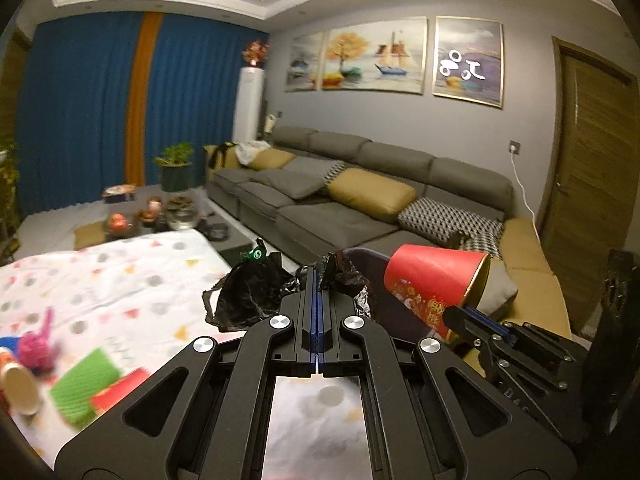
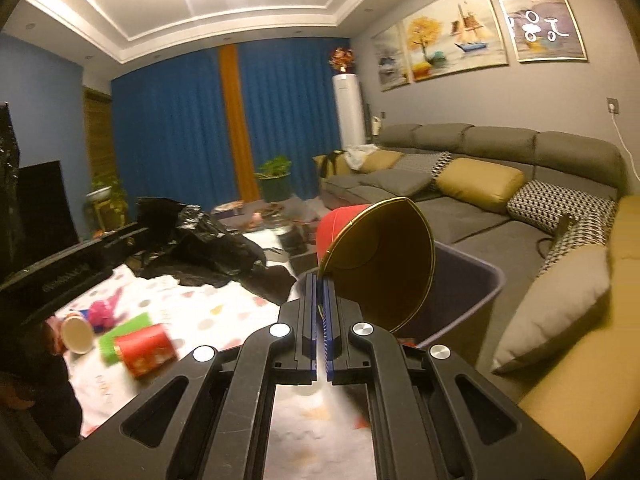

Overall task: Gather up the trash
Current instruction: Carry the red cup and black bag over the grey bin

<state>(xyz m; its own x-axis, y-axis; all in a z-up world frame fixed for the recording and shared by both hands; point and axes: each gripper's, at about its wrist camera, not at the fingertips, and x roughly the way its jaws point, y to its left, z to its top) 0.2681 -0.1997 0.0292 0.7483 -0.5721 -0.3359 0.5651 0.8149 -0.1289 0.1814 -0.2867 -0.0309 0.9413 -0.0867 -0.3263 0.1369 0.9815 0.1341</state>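
A living room with blue curtains and a long grey sofa, and up front a surface under a white cloth with coloured spots. The right tool is pinched tight on the gold rim of a red paper cup with a gold lining, tilted just above the dark plastic bin beside the sofa. The left tool is clamped shut on the crumpled black plastic bag at the bin's near edge. On the cloth lie another red cup, a green ridged piece, a pink fluffy toy and a tipped white-lined cup.
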